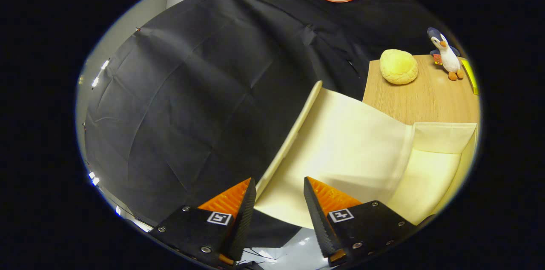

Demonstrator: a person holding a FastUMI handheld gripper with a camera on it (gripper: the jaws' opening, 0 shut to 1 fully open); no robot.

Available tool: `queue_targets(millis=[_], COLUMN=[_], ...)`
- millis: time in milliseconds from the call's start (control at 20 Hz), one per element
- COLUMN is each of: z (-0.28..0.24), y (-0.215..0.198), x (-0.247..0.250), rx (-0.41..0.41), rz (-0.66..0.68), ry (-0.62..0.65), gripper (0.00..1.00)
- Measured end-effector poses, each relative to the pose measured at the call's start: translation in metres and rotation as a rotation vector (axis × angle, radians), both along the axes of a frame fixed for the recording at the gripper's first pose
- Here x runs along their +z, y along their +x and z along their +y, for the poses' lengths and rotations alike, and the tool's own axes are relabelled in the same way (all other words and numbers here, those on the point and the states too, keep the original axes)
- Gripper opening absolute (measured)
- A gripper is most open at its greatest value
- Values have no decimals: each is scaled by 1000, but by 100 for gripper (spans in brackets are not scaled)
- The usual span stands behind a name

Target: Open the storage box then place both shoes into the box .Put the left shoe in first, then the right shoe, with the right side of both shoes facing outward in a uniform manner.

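Fingers [279, 206] parted astride raised box lid [340, 150], wooden table [425, 95], black cloth wall [191, 91]

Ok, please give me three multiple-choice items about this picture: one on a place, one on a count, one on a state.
1. Where does the yellow bun-shaped toy lie?
A. On the wooden table top, beside the penguin toy
B. Inside the storage box
C. Between the gripper's fingers

2. How many soft toys are on the wooden table top?
A. None
B. Two
C. Five

3. What is the state of the cream storage box?
A. Lid flat down and closed
B. Lid raised, inside visible
C. Box lying upside down

Answers:
1 A: the toy sits on the wood, left of the penguin.
2 B: only the bun-shaped toy and the penguin stand there.
3 B: the lid tilts up and the pale inside shows, no shoes seen in it. The gripper is open, with the lid's edge just ahead of its fingers, untouched.
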State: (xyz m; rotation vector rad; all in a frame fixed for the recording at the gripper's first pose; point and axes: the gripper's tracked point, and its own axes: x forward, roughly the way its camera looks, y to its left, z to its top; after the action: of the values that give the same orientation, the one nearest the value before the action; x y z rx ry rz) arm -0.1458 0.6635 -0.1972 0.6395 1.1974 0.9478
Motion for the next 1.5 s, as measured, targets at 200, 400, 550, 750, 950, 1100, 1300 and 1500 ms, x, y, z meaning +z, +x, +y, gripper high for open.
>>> queue_targets(millis=[200, 400, 550, 750, 950, 1100, 1300, 1500], z=[-20, -71, -116, -188, -273, -335, -406, -455], y=[-3, 8, 26, 53, 66, 61, 46, 23], x=[-8, -19, -24, -37, -63, -91, -139, -183], rx=[21, 14, -22, -97, -178, -225, -237, -221], rz=[-80, -225, -344, -445, -493, -471, -418, -362], ry=[-51, -134, -200, -313, -437, -524, -658, -757], gripper=[81, 85, 86, 86, 86, 86, 87, 86])
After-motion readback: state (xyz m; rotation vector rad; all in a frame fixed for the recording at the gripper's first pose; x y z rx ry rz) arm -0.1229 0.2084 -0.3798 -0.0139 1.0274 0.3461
